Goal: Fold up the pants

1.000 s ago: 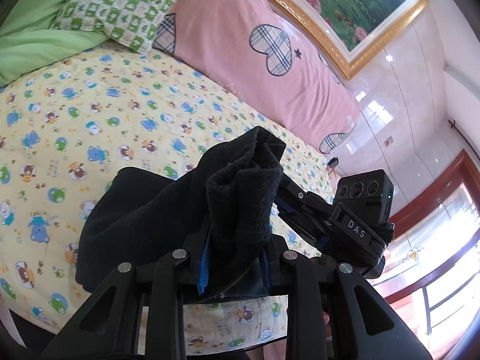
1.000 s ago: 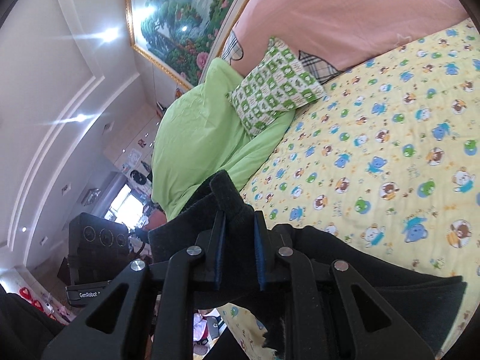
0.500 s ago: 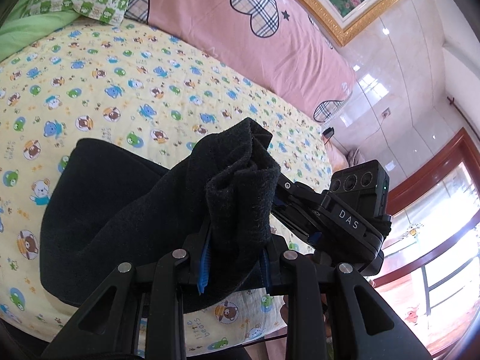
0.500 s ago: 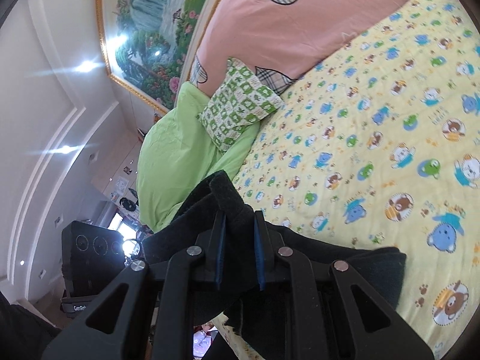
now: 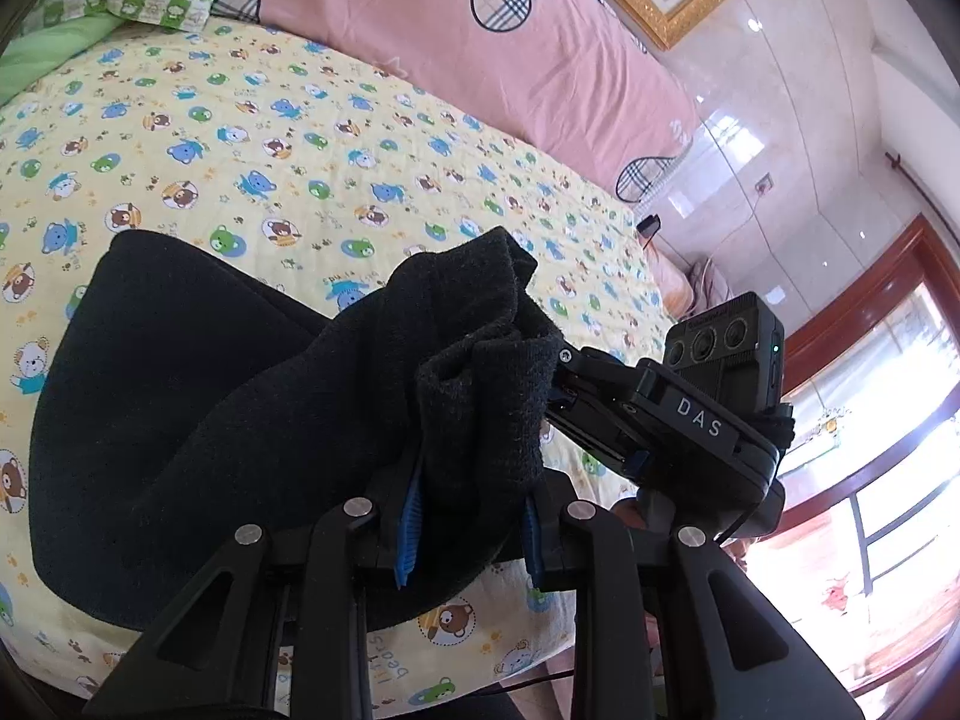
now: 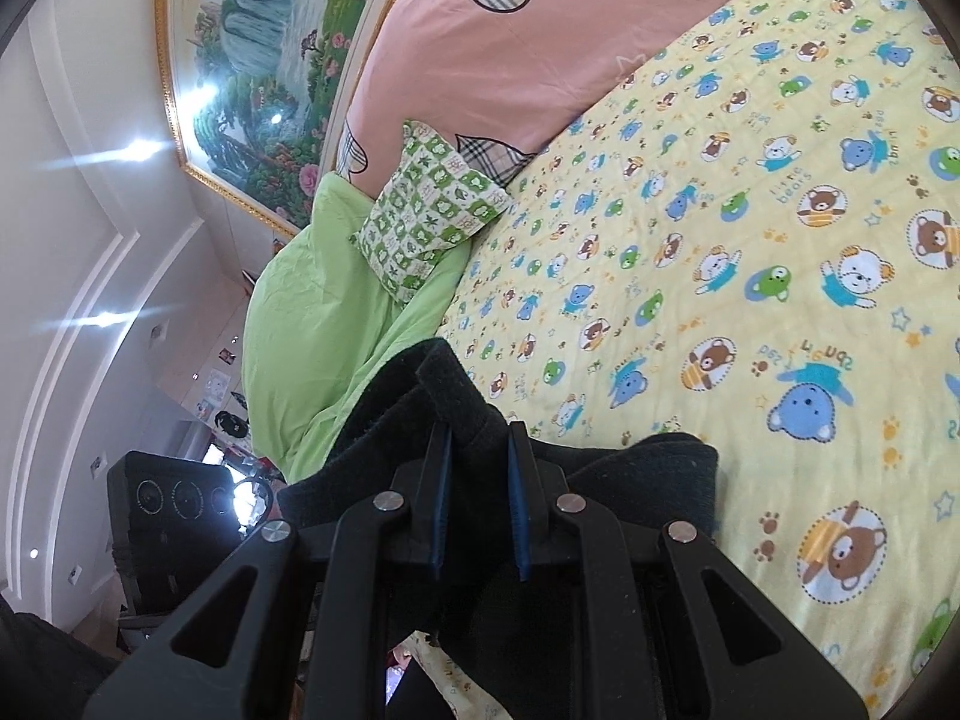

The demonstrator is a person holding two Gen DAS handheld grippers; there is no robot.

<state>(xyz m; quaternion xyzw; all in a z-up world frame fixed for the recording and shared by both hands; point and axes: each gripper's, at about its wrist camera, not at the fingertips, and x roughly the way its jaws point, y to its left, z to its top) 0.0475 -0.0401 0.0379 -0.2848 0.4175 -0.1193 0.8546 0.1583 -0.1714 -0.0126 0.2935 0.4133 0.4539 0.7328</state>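
The black pants [image 5: 198,396] lie partly on the yellow bear-print bed sheet [image 5: 288,138], with one end lifted. My left gripper [image 5: 471,516] is shut on a bunched edge of the pants, held above the bed near its front edge. My right gripper [image 6: 477,498] is shut on another thick edge of the pants [image 6: 636,474]. The right gripper's body shows in the left wrist view [image 5: 678,414], close beside the left one. The pants' lower part is hidden behind the jaws.
A pink quilt with plaid hearts [image 5: 480,30] lies along the far side. A green checked pillow [image 6: 426,210] rests on a green blanket [image 6: 324,312]. A framed painting [image 6: 258,72] hangs on the wall. The bed's edge is just below the grippers.
Both grippers have moved with the pants further over the bed. More of the pants now lies spread on the sheet. Both grips are unchanged.
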